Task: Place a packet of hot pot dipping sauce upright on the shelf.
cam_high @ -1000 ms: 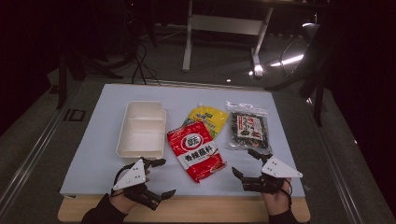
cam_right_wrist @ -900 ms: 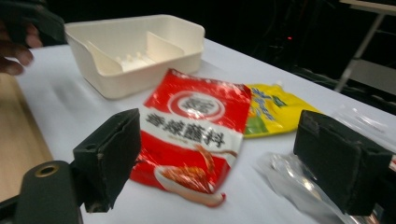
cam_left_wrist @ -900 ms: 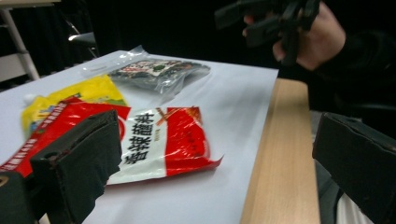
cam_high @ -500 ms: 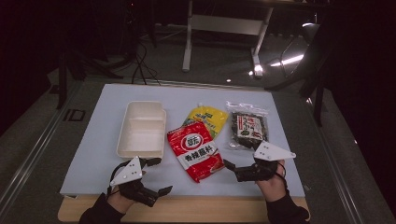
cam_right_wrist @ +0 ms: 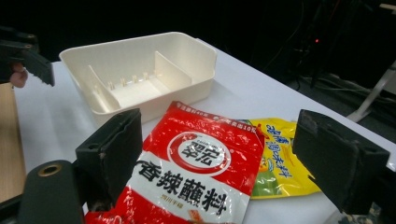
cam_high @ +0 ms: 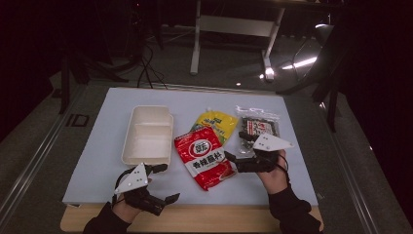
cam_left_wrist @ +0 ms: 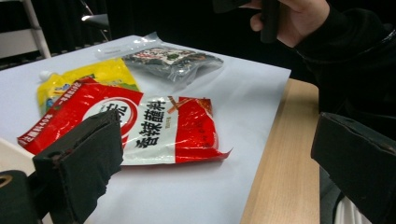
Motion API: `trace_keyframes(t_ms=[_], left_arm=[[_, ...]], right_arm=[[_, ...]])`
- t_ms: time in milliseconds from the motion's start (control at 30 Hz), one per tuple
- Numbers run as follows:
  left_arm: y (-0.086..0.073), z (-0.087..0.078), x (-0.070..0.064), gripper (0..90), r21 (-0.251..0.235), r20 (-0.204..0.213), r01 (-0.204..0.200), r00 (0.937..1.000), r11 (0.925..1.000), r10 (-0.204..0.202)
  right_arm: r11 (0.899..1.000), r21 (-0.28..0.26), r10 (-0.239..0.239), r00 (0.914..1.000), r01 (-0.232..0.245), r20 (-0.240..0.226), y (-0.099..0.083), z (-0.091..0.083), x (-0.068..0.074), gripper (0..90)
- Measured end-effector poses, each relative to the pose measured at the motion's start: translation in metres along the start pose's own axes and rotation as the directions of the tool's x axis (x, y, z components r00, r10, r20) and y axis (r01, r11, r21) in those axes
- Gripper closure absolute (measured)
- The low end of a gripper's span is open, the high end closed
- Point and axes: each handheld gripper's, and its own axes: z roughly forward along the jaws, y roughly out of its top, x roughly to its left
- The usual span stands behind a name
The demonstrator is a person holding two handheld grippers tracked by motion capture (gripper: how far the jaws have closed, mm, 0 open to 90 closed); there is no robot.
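Note:
A red snack packet (cam_high: 204, 157) lies flat at the middle of the white mat. Partly under its far edge is a yellow pouch (cam_high: 214, 122), and a dark clear-wrapped packet (cam_high: 258, 127) lies to the right. My right gripper (cam_high: 234, 146) is open, its jaws pointing left at the red packet's right edge. In the right gripper view the red packet (cam_right_wrist: 196, 163) sits between and just beyond the spread jaws. My left gripper (cam_high: 168, 183) is open at the mat's front edge, left of the red packet (cam_left_wrist: 154, 126), holding nothing.
A white divided tray (cam_high: 127, 146) stands empty on the left of the mat; its rim (cam_right_wrist: 187, 51) is beyond the red packet in the right gripper view. A wooden table edge (cam_high: 219, 222) runs along the front. Stands and cables fill the dark floor behind.
My right gripper has moved left and slightly forward, from the mat's front right corner up to the red packet's right edge. The left gripper has barely shifted.

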Motion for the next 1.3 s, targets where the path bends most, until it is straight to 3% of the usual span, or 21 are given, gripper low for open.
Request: trace_keyframes(t_ms=[167,233,333,467,667,867,1300], left_arm=[[0.000,0.000,0.000,2.9,0.002,0.004,-0.001,1.0000,1.0000,0.001],[0.000,0.000,0.000,2.9,-0.002,0.006,-0.001,1.0000,1.0000,0.001],[0.000,0.000,0.000,2.9,-0.002,0.006,0.002,1.0000,1.0000,-0.002],[-0.001,0.001,-0.001,2.9,0.007,0.010,0.001,0.9999,1.0000,-0.002],[-0.002,0.003,-0.001,2.9,0.011,0.004,-0.006,1.0000,0.9999,0.006],[-0.003,0.004,-0.001,2.9,0.018,0.012,-0.001,0.9999,0.9998,0.000],[-0.006,0.007,-0.001,2.9,0.018,0.033,0.008,0.9994,0.9998,-0.009]], right_arm=[[1.000,0.000,-0.010,0.9999,0.010,-0.008,0.006,0.013,-0.010,15.0],[1.000,-0.006,-0.009,0.9994,0.008,-0.034,0.008,0.018,-0.015,14.4],[1.000,0.022,-0.007,0.9996,0.008,-0.027,0.012,0.027,-0.021,14.1],[0.995,0.070,0.077,0.9955,-0.073,-0.056,0.014,0.039,-0.034,11.8],[0.993,0.078,0.094,0.9925,-0.088,-0.078,0.016,0.054,-0.045,9.8],[0.989,0.123,0.090,0.9906,-0.077,-0.103,0.020,0.075,-0.054,13.9],[0.979,0.191,0.088,0.9900,-0.066,-0.110,0.019,0.107,-0.065,26.2]])
